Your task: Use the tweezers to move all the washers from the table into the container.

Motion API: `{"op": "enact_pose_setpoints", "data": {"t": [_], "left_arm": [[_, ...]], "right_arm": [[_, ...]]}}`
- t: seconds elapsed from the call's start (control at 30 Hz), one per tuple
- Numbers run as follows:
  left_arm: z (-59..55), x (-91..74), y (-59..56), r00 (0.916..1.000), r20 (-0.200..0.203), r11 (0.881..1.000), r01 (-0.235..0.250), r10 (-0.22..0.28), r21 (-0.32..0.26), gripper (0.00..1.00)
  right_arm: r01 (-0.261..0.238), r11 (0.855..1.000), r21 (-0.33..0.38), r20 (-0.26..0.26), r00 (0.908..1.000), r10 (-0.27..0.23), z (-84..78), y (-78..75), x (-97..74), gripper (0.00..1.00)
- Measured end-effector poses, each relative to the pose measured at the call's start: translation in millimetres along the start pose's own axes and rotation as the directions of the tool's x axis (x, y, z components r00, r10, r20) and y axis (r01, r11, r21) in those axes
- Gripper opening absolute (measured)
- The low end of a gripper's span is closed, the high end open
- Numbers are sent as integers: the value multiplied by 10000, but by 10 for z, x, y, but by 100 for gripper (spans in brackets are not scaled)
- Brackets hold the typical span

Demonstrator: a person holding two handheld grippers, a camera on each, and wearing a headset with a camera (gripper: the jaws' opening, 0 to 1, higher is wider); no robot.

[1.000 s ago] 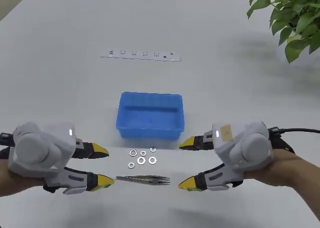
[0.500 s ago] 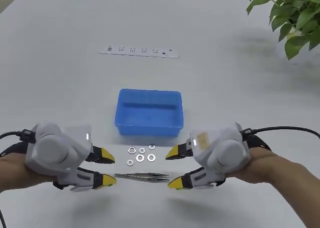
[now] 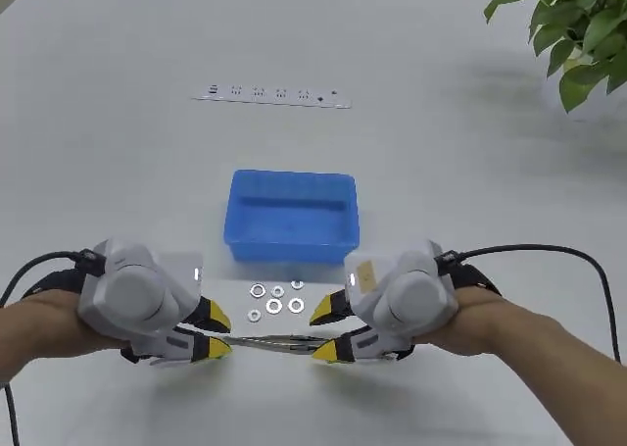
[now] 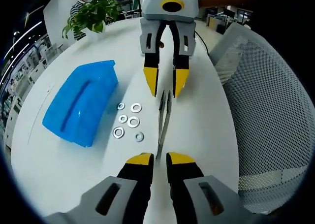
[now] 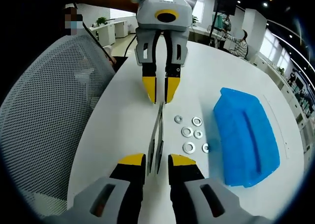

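Note:
Metal tweezers (image 3: 279, 343) lie flat on the white table (image 3: 441, 172), just in front of several washers (image 3: 275, 302). Behind the washers stands the blue container (image 3: 291, 216). My left gripper (image 3: 219, 333) and right gripper (image 3: 321, 333) face each other at the tweezers' two ends. In the left gripper view the tweezers (image 4: 162, 123) run up from my left gripper (image 4: 160, 160), whose jaws stand a little apart around one end. In the right gripper view my right gripper (image 5: 157, 161) is open around the other end of the tweezers (image 5: 157, 130). Washers (image 5: 192, 131) lie beside the container (image 5: 246, 135).
A white power strip (image 3: 272, 96) lies beyond the container. A potted plant (image 3: 578, 24) stands at the far right corner. A cable (image 3: 549, 255) trails from the right gripper. A mesh chair (image 5: 49, 101) sits at the table's near edge.
Both grippers have moved inward along the table and lower, closing on the tweezers' ends. Their jaws have narrowed. Tweezers, washers and container lie as before.

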State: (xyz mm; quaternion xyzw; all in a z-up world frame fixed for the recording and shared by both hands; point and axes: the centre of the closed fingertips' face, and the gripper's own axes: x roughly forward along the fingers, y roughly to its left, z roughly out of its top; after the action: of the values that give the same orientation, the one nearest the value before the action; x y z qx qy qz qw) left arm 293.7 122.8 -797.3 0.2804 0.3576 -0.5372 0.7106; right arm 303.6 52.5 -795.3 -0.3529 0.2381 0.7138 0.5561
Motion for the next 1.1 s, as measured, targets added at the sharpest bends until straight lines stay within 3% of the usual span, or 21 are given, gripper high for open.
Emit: {"op": "enact_pose_setpoints", "data": {"t": [0.2,0.53,0.8,1.1], "left_arm": [[-14,52,11,9997,-206,9999,105,-102,127,13],[-4,79,44,9997,-176,9995,152,-147,265,7],[-1,77,14,9994,-258,9969,267,-249,737,6],[43,25,-19,9993,-281,9984,263,-249,506,5]], "right_arm": [[84,9991,415,65,9999,-87,-4,-29,47,17],[-48,9995,305,-143,9999,52,-48,1,87,13],[8,9990,452,-158,9999,-1,-54,-6,79,13],[17,9993,378,-167,9999,-10,-49,2,83,15]]}}
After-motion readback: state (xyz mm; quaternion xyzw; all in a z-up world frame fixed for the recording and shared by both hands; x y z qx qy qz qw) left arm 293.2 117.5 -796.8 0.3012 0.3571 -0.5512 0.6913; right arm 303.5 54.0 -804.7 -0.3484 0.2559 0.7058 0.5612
